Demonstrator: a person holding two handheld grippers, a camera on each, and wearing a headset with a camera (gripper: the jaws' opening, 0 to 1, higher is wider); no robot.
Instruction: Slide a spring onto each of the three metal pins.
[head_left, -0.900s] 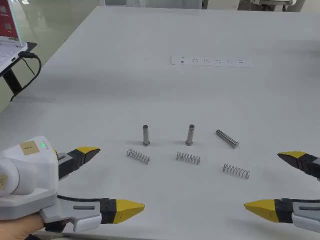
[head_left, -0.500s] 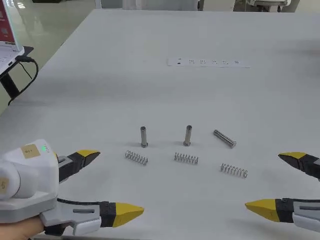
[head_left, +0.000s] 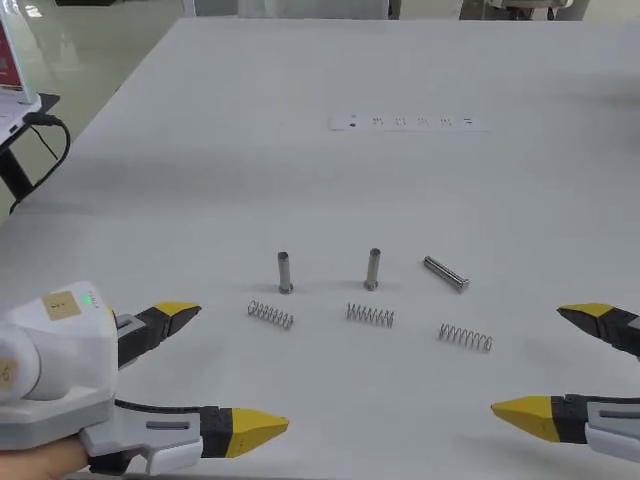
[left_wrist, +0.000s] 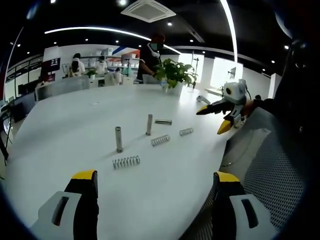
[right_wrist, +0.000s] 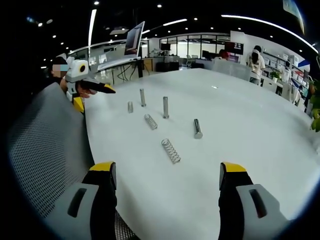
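While both tools hover low over the white workbench (head_left: 200, 170), the left gripper (head_left: 222, 370), grey-bodied with yellow-tipped black jaws, sits at 8 o'clock in the head view with its jaws spread wide. It is well apart from the parts.

At about 2 o'clock from it lies the left spring (head_left: 271, 314), a small silver wire coil on its side. Just beyond that, at the coil's 12 o'clock, stands the left pin (head_left: 284, 272), a short grey metal cylinder, upright on its wider foot and apart from the coil.

At the centre the same pairing repeats. The middle spring (head_left: 370, 315) lies flat, and the middle pin (head_left: 373, 269) stands upright at its 12 o'clock, near but not touching.

Further right, the right pin (head_left: 445, 274) lies on its side, its length running from 10 o'clock to 4 o'clock. The right spring (head_left: 465, 337) lies at the pin's 5 o'clock, clear of it. All three coils are bare on the table, none on a pin.

At 12 o'clock from the row, far up the table, is a flat white power strip (head_left: 410, 122).

The right gripper (head_left: 535, 362), of the same make, comes in at 4 o'clock, jaws wide apart. In the right gripper view the right spring (right_wrist: 171, 150) lies nearest, between the jaw tips and beyond them, with the right pin (right_wrist: 197, 128) at its 1 o'clock.
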